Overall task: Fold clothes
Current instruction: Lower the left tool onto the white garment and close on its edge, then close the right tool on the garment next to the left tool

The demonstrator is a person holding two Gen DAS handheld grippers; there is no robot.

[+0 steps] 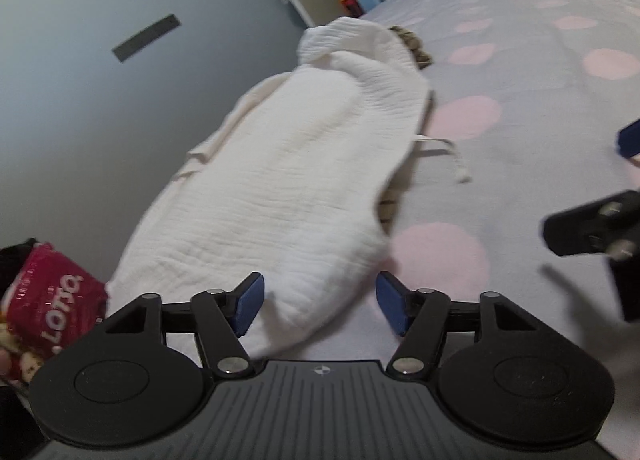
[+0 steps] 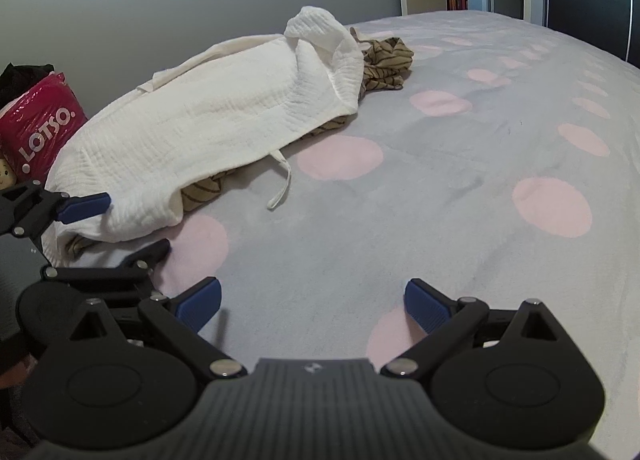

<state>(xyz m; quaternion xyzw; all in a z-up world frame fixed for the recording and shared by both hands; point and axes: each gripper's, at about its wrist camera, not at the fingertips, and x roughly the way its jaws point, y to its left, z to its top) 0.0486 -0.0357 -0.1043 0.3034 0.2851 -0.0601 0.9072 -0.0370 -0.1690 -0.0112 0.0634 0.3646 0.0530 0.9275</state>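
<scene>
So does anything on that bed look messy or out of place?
Yes. A brown striped garment lies crumpled under the white cloth, poking out at its far end and along its edge. A loose white strap trails onto the bedspread.

Ahead of your tongs is a bed in a grey cover with pink dots. A white crinkled garment lies on it to the left of your right tongs, stretched away from you, draped over a brown striped garment that shows beyond its far end.
</scene>
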